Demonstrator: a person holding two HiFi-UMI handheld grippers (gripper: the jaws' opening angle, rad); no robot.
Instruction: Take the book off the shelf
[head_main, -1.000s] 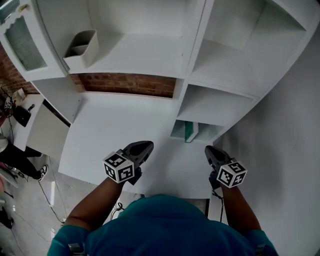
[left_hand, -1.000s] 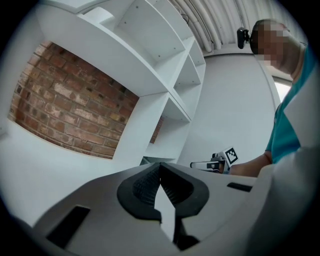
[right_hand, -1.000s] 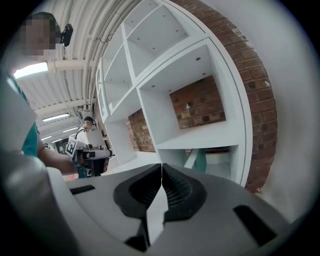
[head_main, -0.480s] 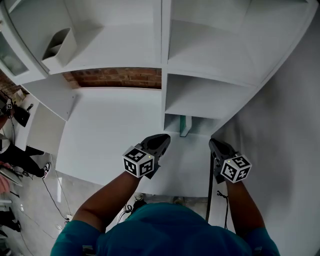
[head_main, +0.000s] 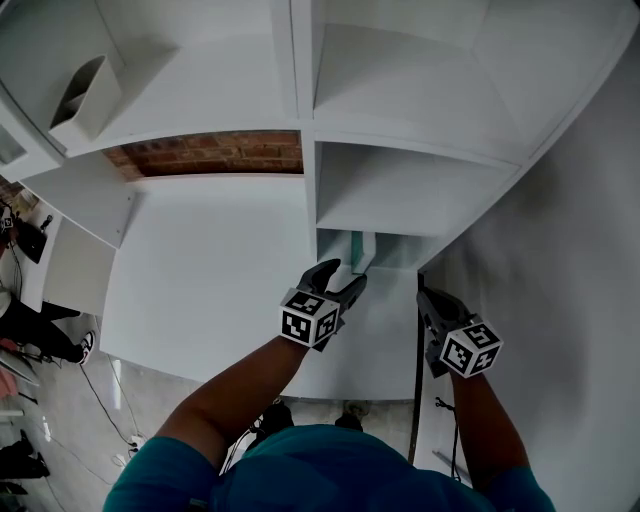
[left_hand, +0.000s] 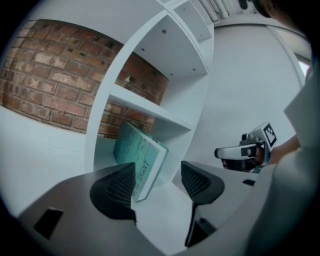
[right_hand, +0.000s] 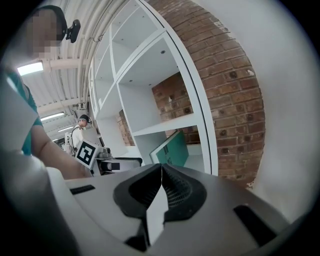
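- The teal book (left_hand: 137, 160) sits tilted in the lowest cubby of the white shelf (left_hand: 150, 107), with its near edge facing me. It looks propped against the cubby's left wall, but that's hard to be sure of.
- My left gripper (left_hand: 157, 175) is just in front of it, jaws opening, nothing between the pads yet.
- My right gripper (right_hand: 161, 172) hangs off to the side, jaws pressed together, empty.
- I'd call this the reach-in step. Next I need to slide forward so the pads straddle the book's edge, then close and pull.
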